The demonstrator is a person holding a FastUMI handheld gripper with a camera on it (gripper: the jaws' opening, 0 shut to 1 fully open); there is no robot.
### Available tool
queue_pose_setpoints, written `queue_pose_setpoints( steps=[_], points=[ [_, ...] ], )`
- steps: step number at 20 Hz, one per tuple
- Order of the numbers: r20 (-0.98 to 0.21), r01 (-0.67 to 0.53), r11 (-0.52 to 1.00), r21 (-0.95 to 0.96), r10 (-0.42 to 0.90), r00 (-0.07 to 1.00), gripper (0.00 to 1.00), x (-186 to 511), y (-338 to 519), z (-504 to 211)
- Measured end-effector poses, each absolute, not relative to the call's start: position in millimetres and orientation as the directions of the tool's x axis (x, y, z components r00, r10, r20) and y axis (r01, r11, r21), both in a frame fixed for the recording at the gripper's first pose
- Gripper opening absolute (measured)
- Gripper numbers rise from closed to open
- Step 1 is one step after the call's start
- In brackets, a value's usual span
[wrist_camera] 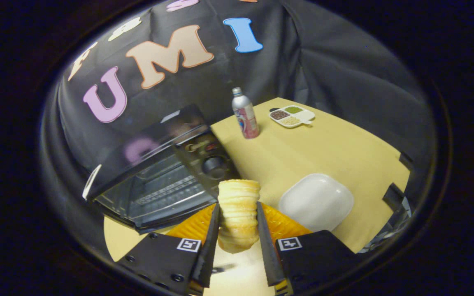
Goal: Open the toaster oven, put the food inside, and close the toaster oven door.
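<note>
Claw (238,230) clenched on pastry (238,213), lifted over desk (303,152) just right of oven (159,181). Door down; loading step under way. Next: swing left, slide pastry onto rack.

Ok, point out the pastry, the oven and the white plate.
pastry (238,205), gripper view, its ridged middle between the claw's fingers
oven (159,189), gripper view, its open cavity
white plate (317,201), gripper view, its bare centre

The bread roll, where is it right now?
The bread roll is pinched between the tongs, lifted above the table, with the open toaster oven just ahead.
</note>
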State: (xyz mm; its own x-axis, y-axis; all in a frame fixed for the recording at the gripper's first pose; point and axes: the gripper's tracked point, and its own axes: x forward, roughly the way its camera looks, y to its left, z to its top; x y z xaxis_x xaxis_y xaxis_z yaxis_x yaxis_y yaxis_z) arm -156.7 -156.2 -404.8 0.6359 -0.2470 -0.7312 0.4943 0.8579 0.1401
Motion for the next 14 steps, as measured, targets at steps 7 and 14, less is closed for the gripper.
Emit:
queue_pose_setpoints(
  steps=[7,14],
  points=[
    [-0.691,0.551,0.766,0.33,-0.201,0.694,0.53,-116.9,-64.3,-416.2],
    [-0.63,0.616,0.642,0.457,-0.255,0.733,0.53,-76.7,-31.5,-437.7]
  ],
)
